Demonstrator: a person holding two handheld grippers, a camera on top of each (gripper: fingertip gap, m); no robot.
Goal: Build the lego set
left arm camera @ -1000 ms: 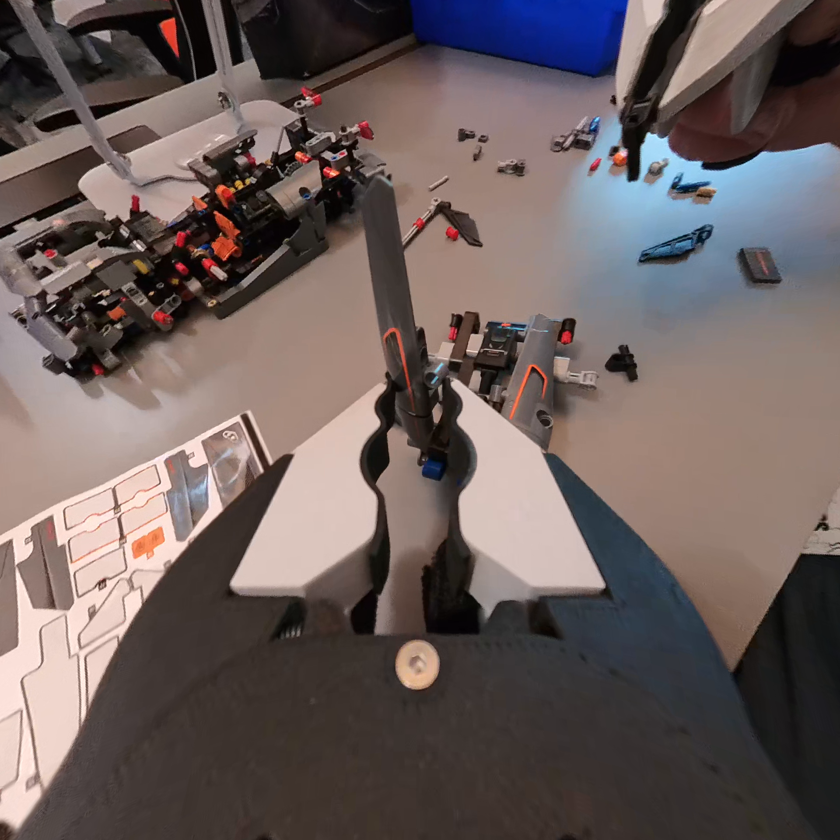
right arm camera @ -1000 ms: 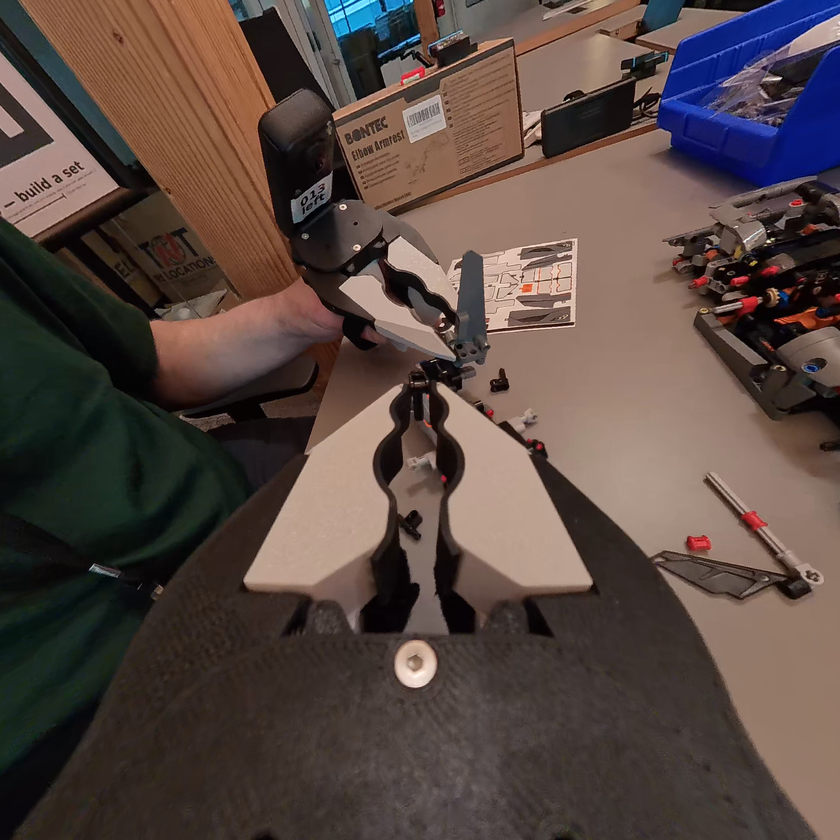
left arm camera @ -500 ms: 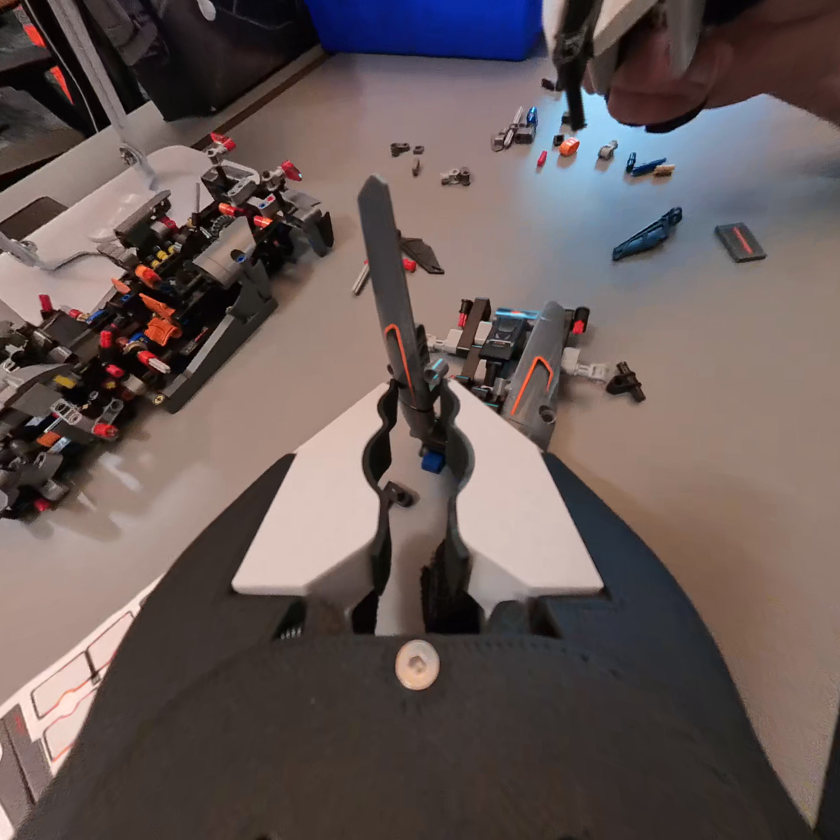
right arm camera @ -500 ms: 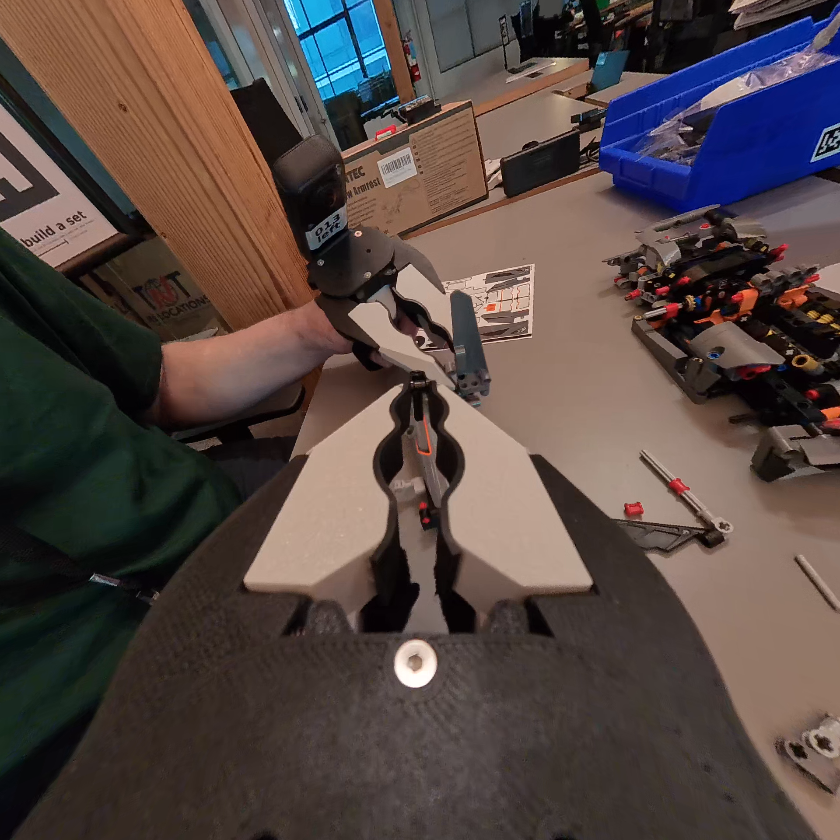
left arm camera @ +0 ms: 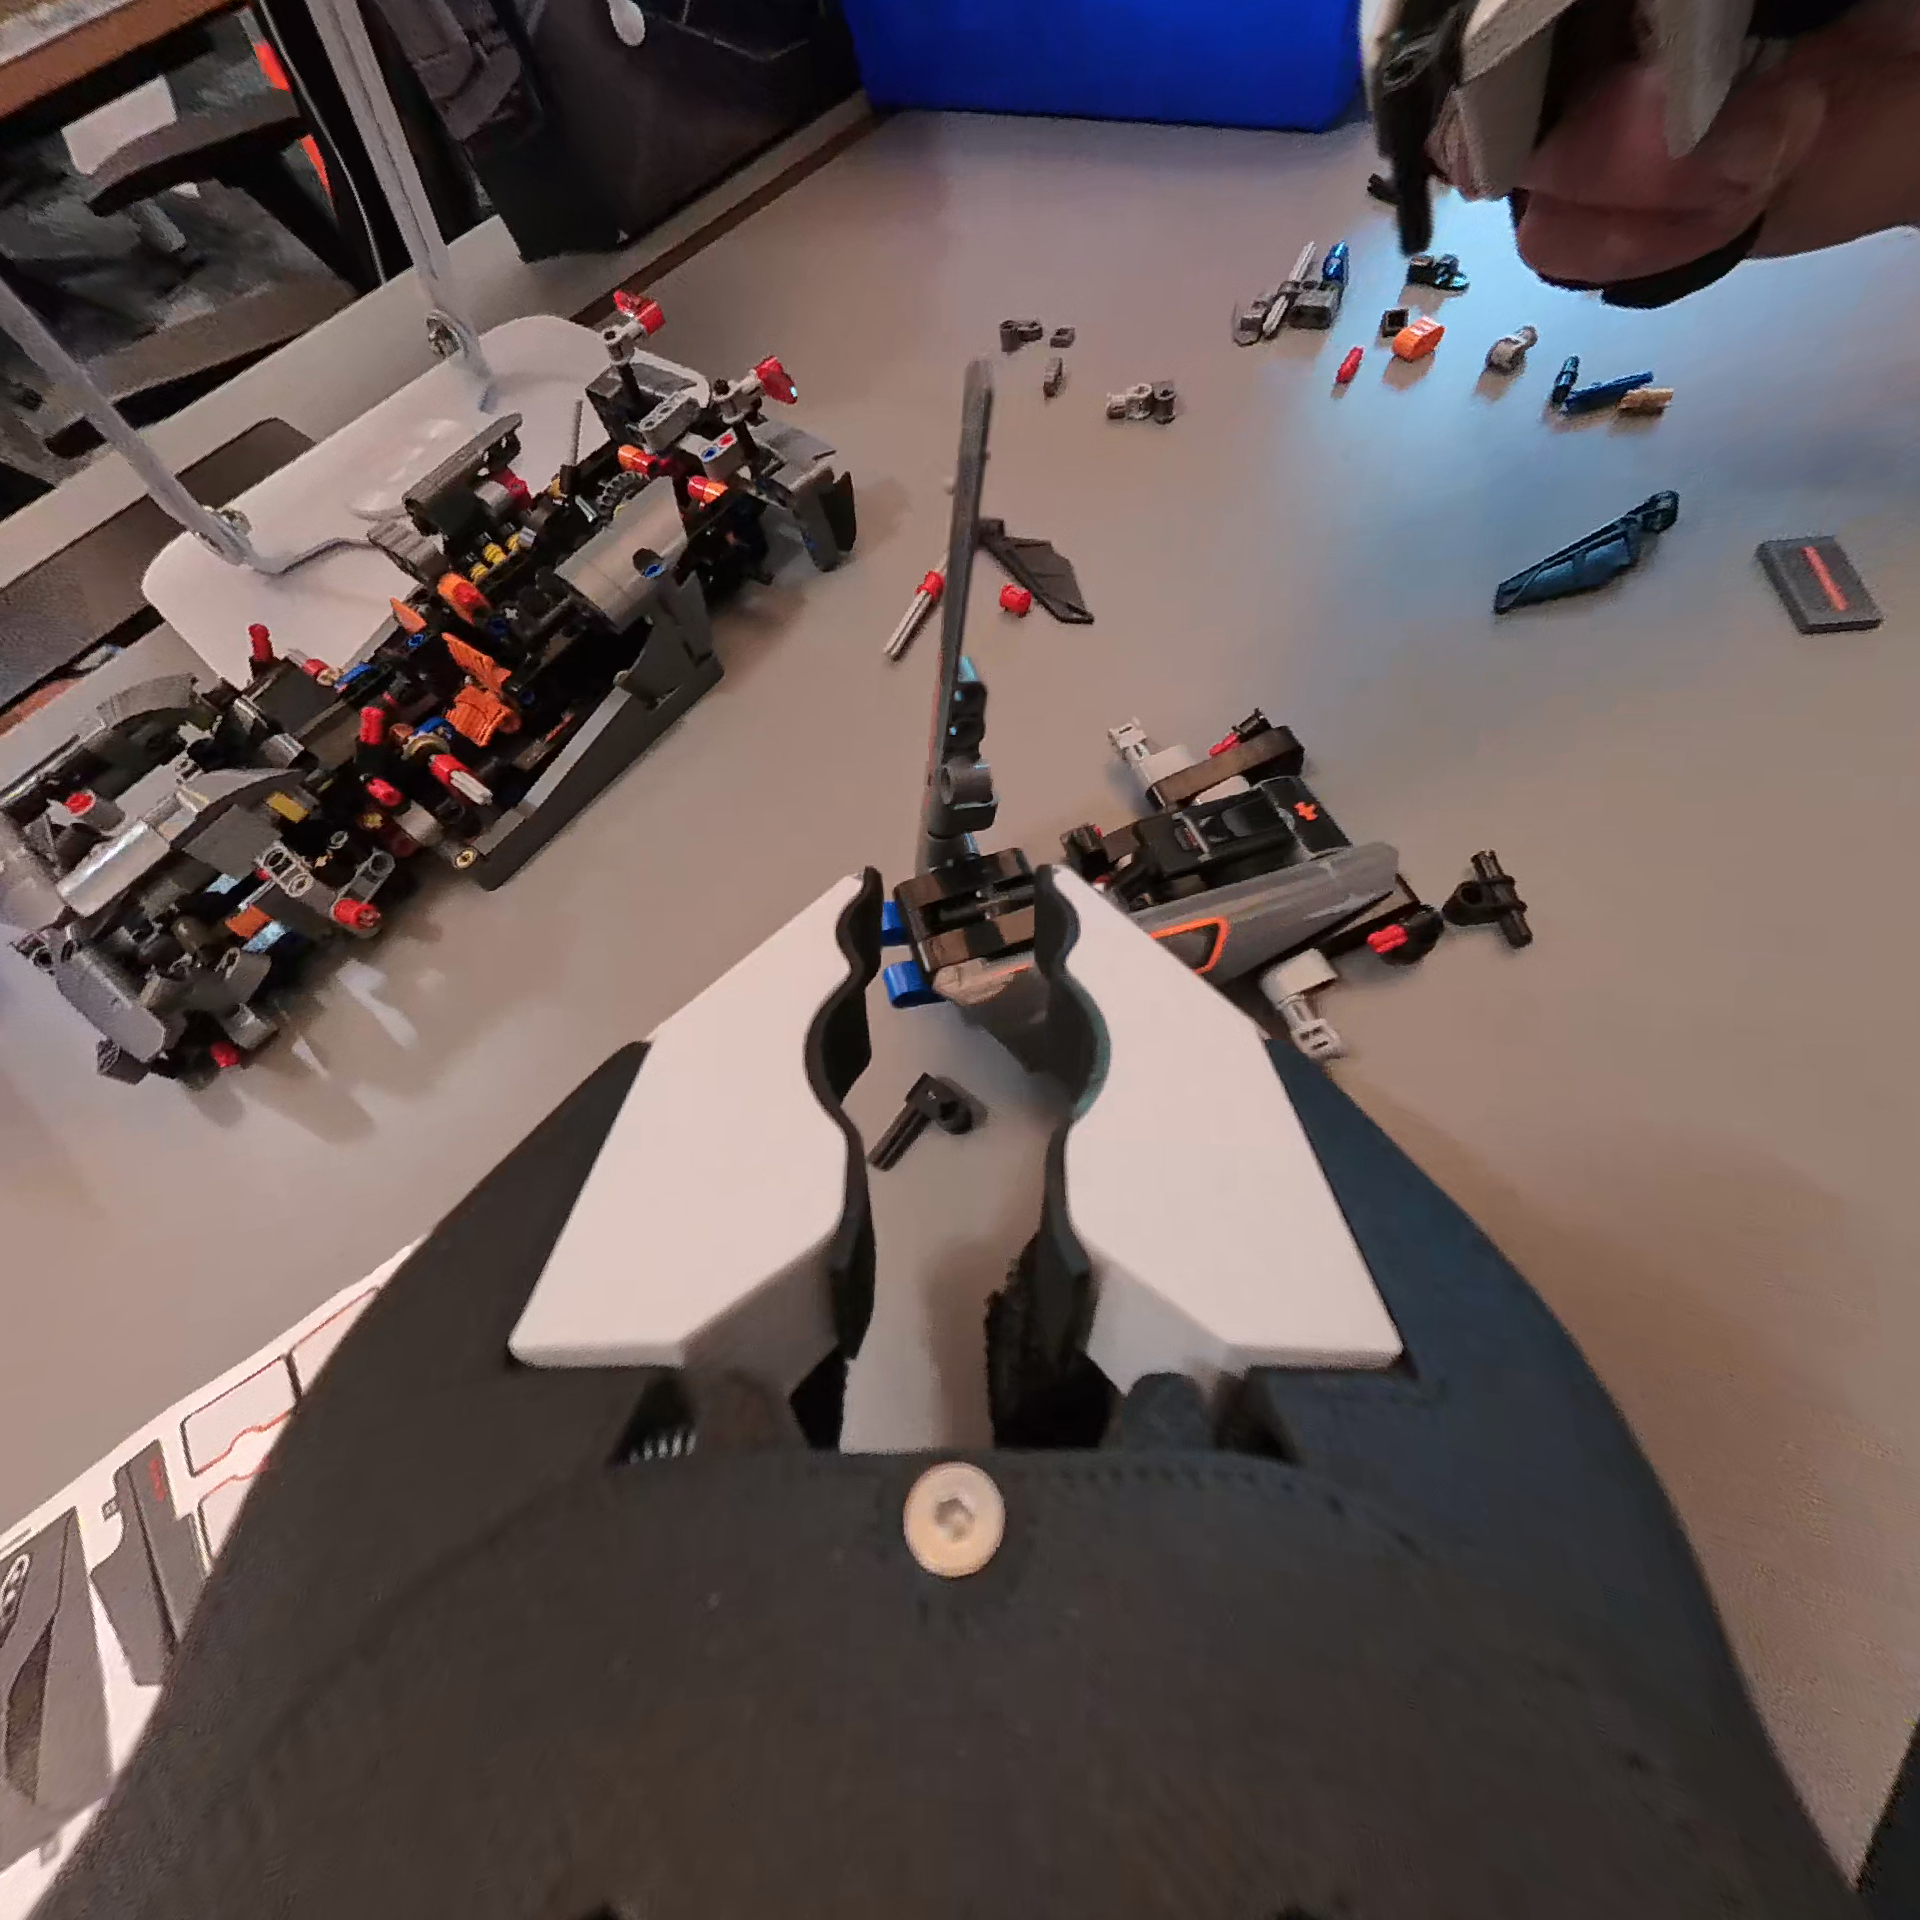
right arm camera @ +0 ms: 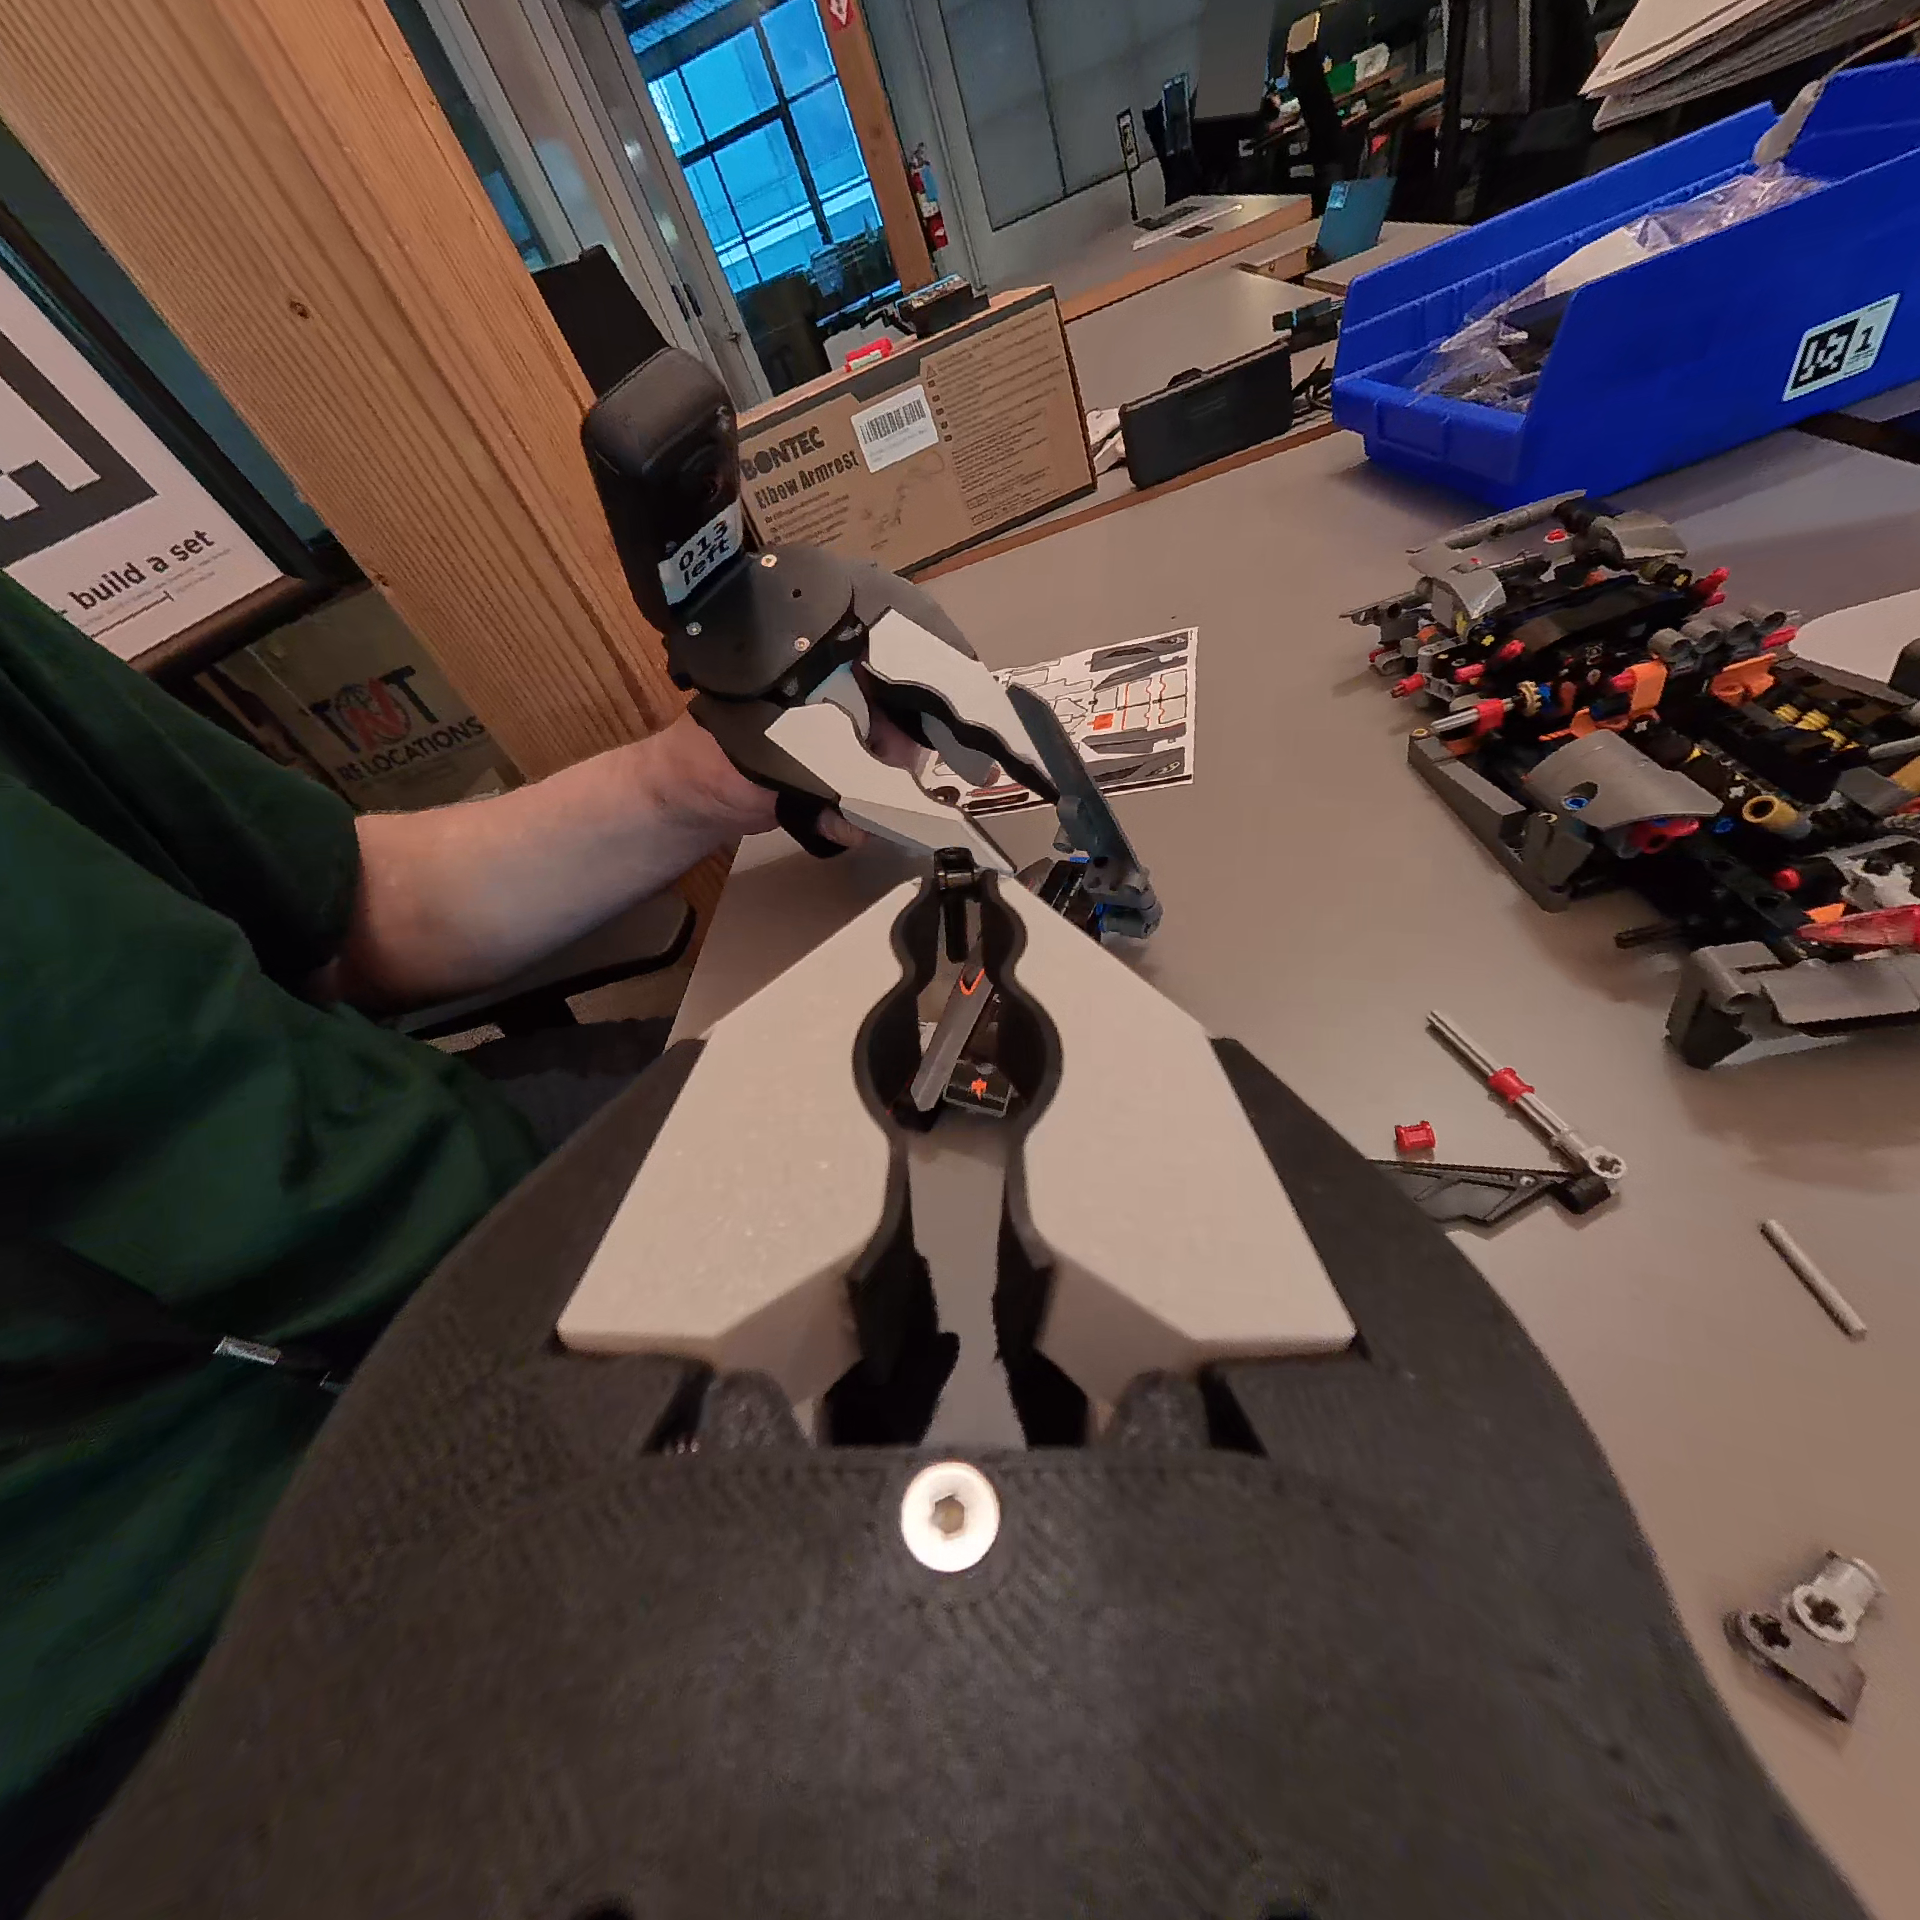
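Two grippers: each one holds a lego part above the grey table
Left gripper: jaws are clamped on the black and blue base of a long dark grey panel piece, which stands up and leans away from the camera
Right gripper: jaws are together on a small black pin at the very tips
Step in hand: I judge it as joining the pin to the panel piece, a sub-assembly step; the two are near but not touching
Other task things: the big car chassis lies at the left on the table, and a smaller grey and orange sub-assembly lies just beyond the left gripper
Next move: probably the pin must line up with a hole in the panel's base, then a straight push while the left gripper holds firm
Hidden: the target hole is not visible from either view
Hard to make out: the exact shape of the pin; the loose small parts far on the table
Cut off: the sticker sheet at the lower left edge
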